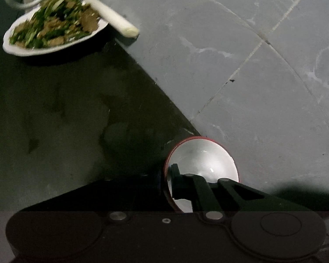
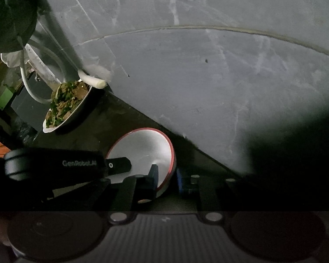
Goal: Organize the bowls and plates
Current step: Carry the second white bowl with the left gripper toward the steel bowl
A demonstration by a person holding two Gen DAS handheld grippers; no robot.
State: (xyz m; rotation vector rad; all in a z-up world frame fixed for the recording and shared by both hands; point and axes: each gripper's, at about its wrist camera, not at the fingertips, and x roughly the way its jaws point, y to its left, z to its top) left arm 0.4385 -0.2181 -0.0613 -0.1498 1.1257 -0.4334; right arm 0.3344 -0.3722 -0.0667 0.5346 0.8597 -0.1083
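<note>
A white bowl with a red rim [image 1: 205, 164] [image 2: 142, 149] sits at the edge of a dark table [image 1: 65, 109]. My left gripper [image 1: 166, 182] is shut on the bowl's rim, one finger inside it. My right gripper [image 2: 167, 179] grips the opposite rim, one finger [image 2: 153, 175] inside the bowl and a blue-padded finger [image 2: 179, 180] outside. The left gripper's body [image 2: 54, 164] shows in the right wrist view. A white plate of green vegetables and brown meat [image 1: 52, 26] [image 2: 65, 107] stands farther along the table.
A white leek stalk [image 1: 109, 14] [image 2: 92, 80] lies by the plate at the table's corner. Grey tiled floor [image 1: 252, 65] lies below the table edge. A white hose loop [image 2: 33, 83] and a dark bag [image 2: 11, 17] sit beyond the plate.
</note>
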